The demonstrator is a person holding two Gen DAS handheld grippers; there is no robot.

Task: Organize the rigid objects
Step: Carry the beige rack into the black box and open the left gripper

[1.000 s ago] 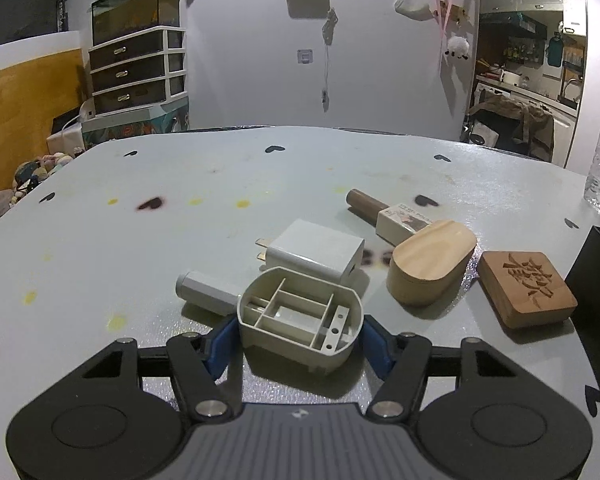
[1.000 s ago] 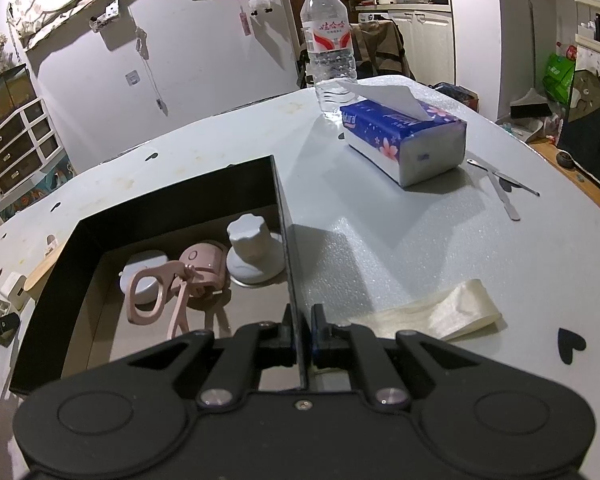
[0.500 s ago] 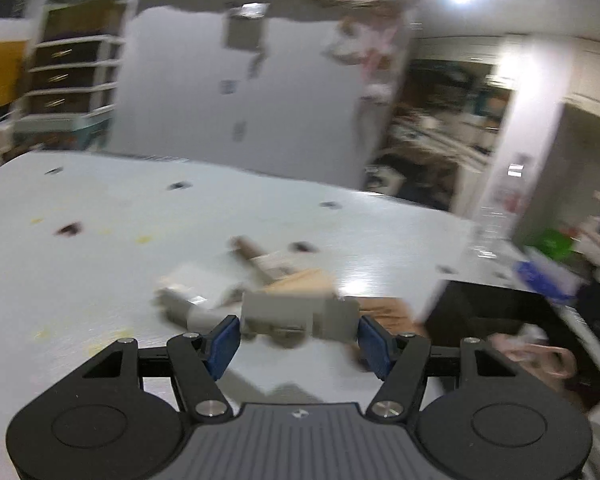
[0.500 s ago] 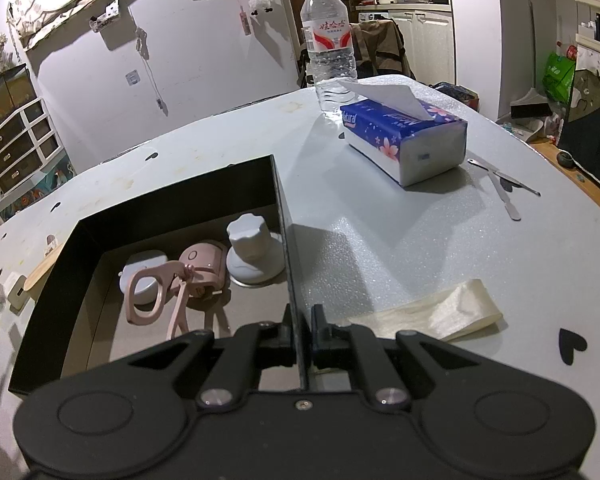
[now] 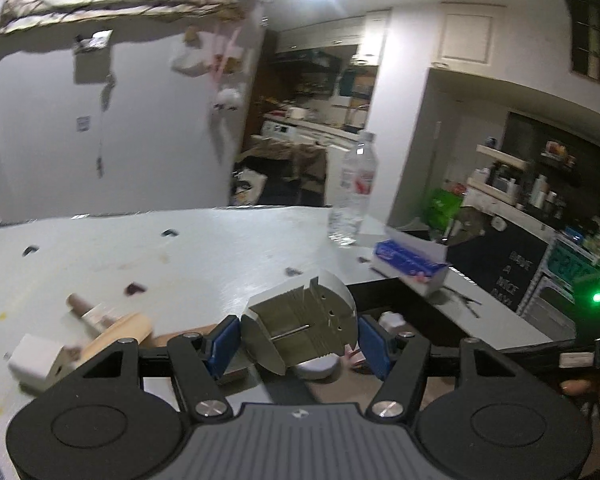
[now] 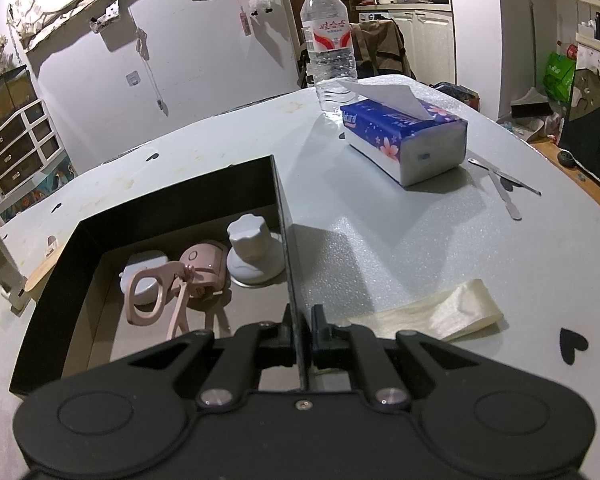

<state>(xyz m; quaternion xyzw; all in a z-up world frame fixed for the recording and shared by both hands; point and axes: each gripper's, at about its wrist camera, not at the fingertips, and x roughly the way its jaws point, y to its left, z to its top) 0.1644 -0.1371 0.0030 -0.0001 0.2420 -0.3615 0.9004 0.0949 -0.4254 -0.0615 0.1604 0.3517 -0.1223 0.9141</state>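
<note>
Grey tabletop fills both views, with a messy kitchen far behind it. Nearest in the right view, the right gripper has its jaws squeezed tight on the thin right wall of the black box, so it looks like it is holding the box in place. Inside the box lie a pink clip tool, a pink round thing and a white knob. Past the box sit a tissue pack and, farther, a water bottle. In the left view, the left gripper has its jaws partly open and pressed on both sides of a grey plastic case, holding it up off the table, over the near left edge of the box. To the left, a white charger and a wooden block wait on the table. I think the step now is carrying the case to the box. Next, the left hand should go a bit right, lower the case into a free spot, and open wide.
</note>
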